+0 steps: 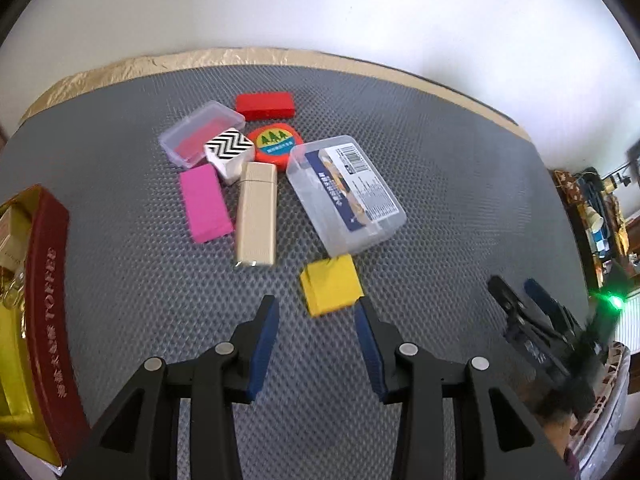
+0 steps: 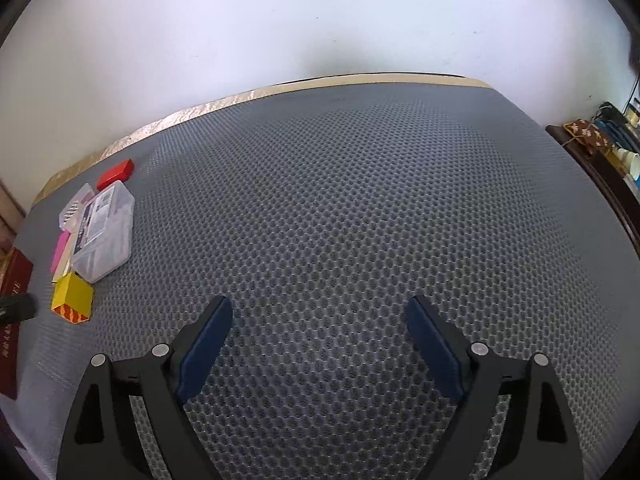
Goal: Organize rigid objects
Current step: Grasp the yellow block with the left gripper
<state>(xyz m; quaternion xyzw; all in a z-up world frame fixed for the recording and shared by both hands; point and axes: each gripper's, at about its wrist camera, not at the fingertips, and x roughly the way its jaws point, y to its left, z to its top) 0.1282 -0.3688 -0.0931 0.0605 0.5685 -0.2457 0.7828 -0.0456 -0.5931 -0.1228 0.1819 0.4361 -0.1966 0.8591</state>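
My left gripper (image 1: 316, 312) is open and empty, just short of a yellow block (image 1: 331, 285) on the grey mat. Beyond it lie a clear plastic case with a label (image 1: 344, 196), a beige box (image 1: 257, 220), a pink block (image 1: 204, 205), a zigzag-patterned box (image 1: 229, 154), an orange round tin (image 1: 276, 147), a small clear case (image 1: 201, 133) and a red block (image 1: 265, 105). My right gripper (image 2: 318, 312) is open and empty over bare mat; the same pile shows far left, with the yellow block (image 2: 72, 298) nearest.
A dark red toffee box (image 1: 44, 308) with gold lining stands open at the left edge. The right gripper (image 1: 532, 320) shows at the right of the left wrist view. A dark cabinet with clutter (image 2: 608, 148) stands beyond the mat's right edge. A white wall backs the table.
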